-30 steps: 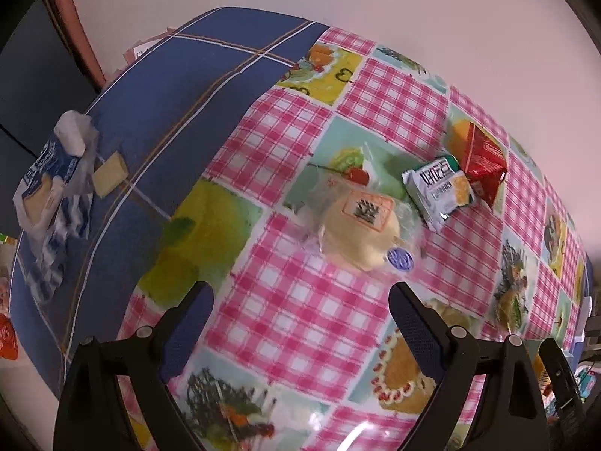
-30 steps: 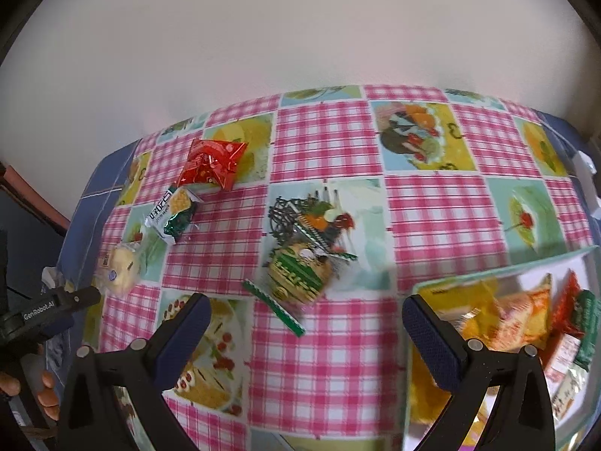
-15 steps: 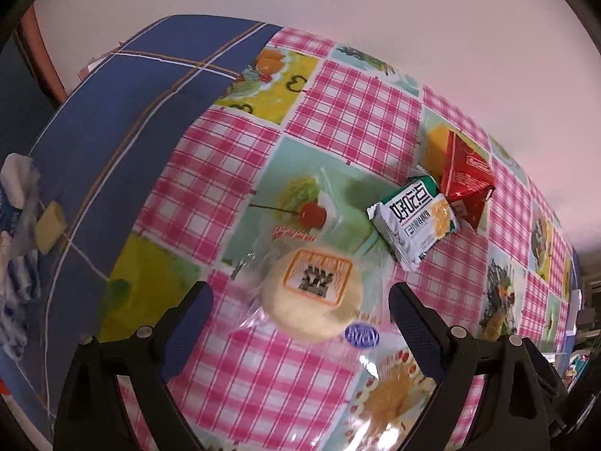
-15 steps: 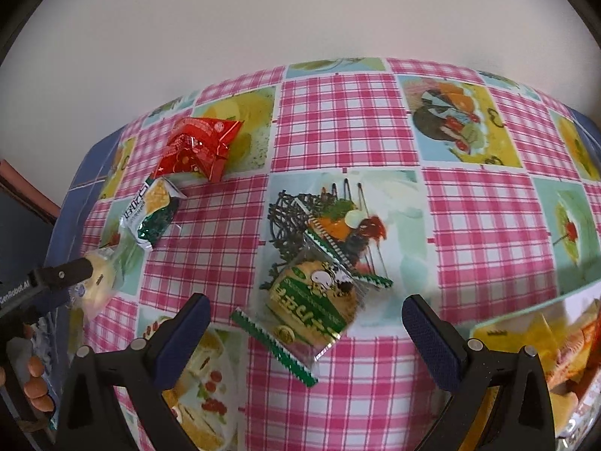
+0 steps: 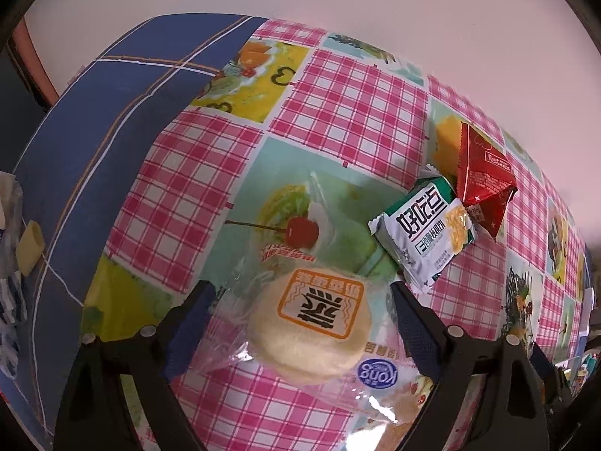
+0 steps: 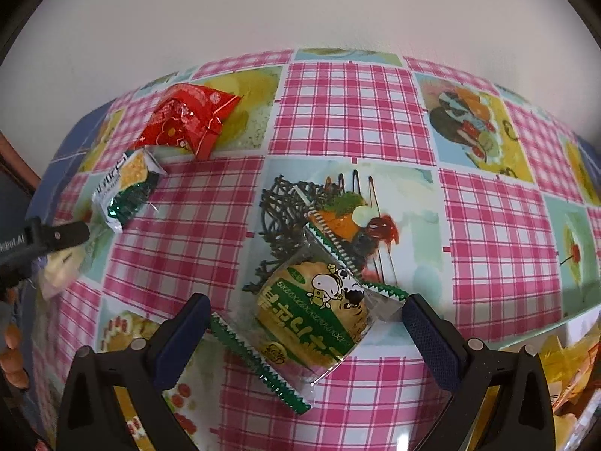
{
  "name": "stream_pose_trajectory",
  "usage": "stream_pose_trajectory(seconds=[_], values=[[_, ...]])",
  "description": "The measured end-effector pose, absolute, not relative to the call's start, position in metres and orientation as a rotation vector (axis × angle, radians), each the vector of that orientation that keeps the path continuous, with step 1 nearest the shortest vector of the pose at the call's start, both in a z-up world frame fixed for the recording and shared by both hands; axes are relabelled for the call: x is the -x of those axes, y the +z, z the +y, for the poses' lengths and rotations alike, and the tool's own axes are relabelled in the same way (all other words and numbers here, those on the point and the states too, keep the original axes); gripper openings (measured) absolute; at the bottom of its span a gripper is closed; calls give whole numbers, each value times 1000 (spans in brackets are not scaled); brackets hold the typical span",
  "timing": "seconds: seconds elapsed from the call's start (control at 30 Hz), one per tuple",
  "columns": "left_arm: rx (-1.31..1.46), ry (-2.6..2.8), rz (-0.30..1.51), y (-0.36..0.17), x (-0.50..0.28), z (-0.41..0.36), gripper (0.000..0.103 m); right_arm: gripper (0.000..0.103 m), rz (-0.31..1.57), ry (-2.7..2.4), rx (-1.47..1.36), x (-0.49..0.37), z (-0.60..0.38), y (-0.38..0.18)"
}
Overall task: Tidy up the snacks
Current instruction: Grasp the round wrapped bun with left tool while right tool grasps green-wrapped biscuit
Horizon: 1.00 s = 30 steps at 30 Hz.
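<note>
Our left gripper [image 5: 300,323] fingers have just been closing a little around the round pale bun in its clear wrapper [image 5: 311,332], not squeezing yet. Our right gripper [image 6: 306,329] fingers are wide apart around the green cow-picture cake pack [image 6: 319,319]. Both lie on the pink checked counter [image 6: 353,112]. Farther off sit the white-green cracker pack [image 5: 426,236] and the red shiny bag [image 5: 482,178].

The red packet [image 5: 484,173] reads "Kiss"; the bun wrapper's [image 5: 376,373] blue badge reads "Kong".
</note>
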State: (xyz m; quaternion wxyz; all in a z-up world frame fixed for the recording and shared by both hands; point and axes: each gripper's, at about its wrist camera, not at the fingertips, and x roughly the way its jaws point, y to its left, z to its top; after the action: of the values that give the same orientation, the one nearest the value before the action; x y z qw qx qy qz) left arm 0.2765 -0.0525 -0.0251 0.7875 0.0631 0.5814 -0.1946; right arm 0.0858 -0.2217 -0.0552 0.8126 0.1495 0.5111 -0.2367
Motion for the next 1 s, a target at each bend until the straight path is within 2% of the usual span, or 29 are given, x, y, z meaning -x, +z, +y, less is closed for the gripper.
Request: stream_pose_trajectory(seconds=[0.2, 0.37, 0.6, 0.8, 0.83, 1.0], values=[[-135, -422, 1246, -27, -275, -56, 87, 102, 1072, -536, -294, -79, -219, -58], [-117, -420, 1230, -27, -268, -51, 84, 94, 1061, -555, -290, -72, -224, -57], [-101, -396, 1224, -28, -255, -56, 80, 76, 1050, -582, -299, -69, -237, -55], [-88, -361, 1231, -30, -235, -58, 77, 69, 1060, -585, -306, -57, -236, -48], [-87, -360, 1235, -30, -231, -58, 77, 59, 1063, -583, -301, -55, -235, -47], [-63, -346, 1270, -32, -212, -56, 76, 58, 1089, -568, -339, -44, -231, -43]])
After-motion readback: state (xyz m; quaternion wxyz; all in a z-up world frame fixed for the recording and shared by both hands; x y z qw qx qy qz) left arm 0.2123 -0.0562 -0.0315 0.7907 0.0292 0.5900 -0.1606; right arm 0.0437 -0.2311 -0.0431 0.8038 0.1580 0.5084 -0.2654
